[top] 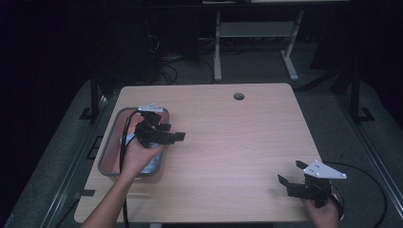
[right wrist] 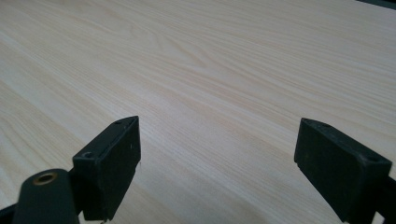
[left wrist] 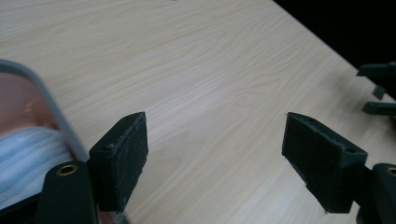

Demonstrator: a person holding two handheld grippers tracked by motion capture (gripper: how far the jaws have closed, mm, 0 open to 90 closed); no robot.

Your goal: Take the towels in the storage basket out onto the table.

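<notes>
A grey-rimmed tray (top: 108,142) with a pinkish inside sits at the table's left side. A pale blue-white folded cloth (top: 153,164) lies in its near corner. My left gripper (top: 173,132) hovers over the tray's right rim, pointing right, open and holding nothing. In the left gripper view its jaws stand wide apart over bare wood (left wrist: 215,140), with the tray rim (left wrist: 55,114) and cloth (left wrist: 23,154) at the left. My right gripper (top: 290,171) is at the table's near right corner, open and holding nothing. In the right gripper view its jaws (right wrist: 217,144) spread over bare tabletop.
The wooden table (top: 228,142) has a round cable hole (top: 238,96) near its far edge. A white desk frame (top: 252,42) stands on the floor beyond. The right gripper's jaws (left wrist: 380,88) show far off in the left gripper view. Cables trail off the near edge.
</notes>
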